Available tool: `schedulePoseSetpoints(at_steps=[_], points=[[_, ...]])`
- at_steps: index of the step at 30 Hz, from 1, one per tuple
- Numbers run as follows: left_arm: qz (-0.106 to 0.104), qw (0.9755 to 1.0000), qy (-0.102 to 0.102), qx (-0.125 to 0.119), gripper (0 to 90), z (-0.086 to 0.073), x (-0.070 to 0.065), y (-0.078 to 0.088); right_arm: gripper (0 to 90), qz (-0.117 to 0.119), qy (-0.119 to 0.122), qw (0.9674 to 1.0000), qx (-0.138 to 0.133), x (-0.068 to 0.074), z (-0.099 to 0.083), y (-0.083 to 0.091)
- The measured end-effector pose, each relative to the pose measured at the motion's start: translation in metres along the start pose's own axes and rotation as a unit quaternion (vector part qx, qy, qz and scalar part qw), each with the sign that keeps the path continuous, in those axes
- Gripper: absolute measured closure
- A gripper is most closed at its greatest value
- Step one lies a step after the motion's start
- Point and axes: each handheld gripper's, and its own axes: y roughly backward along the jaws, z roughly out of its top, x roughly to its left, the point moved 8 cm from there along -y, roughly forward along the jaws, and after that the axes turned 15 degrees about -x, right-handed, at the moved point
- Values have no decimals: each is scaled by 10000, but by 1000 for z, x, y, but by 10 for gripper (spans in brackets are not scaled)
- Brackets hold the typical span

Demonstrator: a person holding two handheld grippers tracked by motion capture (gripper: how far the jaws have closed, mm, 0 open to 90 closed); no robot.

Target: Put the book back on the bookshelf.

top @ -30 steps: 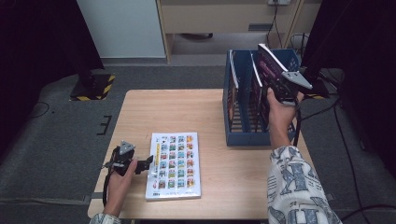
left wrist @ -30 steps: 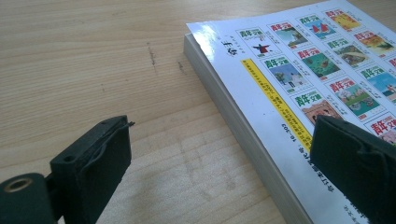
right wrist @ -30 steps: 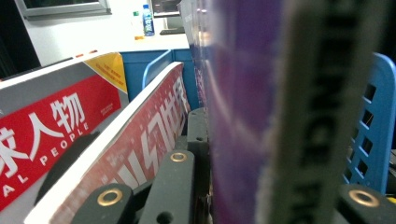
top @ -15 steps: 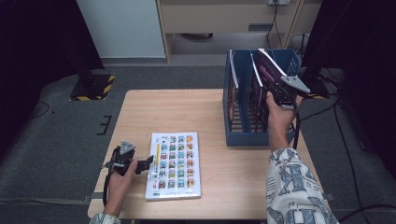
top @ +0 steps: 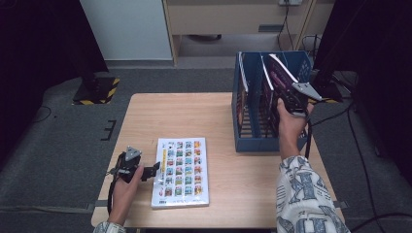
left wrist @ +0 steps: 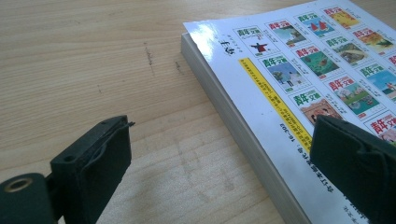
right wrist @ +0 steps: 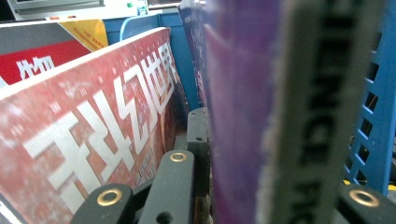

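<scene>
On the wooden table [top: 194, 116] the right gripper [top: 291, 103] is raised over the blue rack [top: 252, 141] at the table's right edge, its jaws clamped on a purple book [top: 279, 80] that leans tilted in the rack's right-hand part, its top corner sticking up above the rim. The right gripper view looks along that book's spine [right wrist: 299, 121], which stands between the two black jaws, close against the rack's slotted blue wall [right wrist: 373, 112]; just to the left of it a red magazine [right wrist: 88, 130] with large white characters leans in the rack, and behind that another red-and-yellow cover [right wrist: 51, 46] shows. The left gripper [top: 145, 171] lies low at the near left of the table, its jaws apart and holding nothing. One jaw sits over bare wood and the other over the near edge of a thick white book [left wrist: 289, 88] that lies flat, its cover printed with rows of small colour pictures and a yellow strip. The white book [top: 182, 170] is well apart from the rack.
</scene>
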Motion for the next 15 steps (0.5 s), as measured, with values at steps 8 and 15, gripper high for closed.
schedulePoseSetpoints(at_steps=[8,15], points=[[1,10000,-3,7,49,0,0,0,818,2,-8,10000,40,-1,-6,0],[-8,10000,-5,3,49,0,0,0,817,22,-12,10000,71,1,-11,-1]])
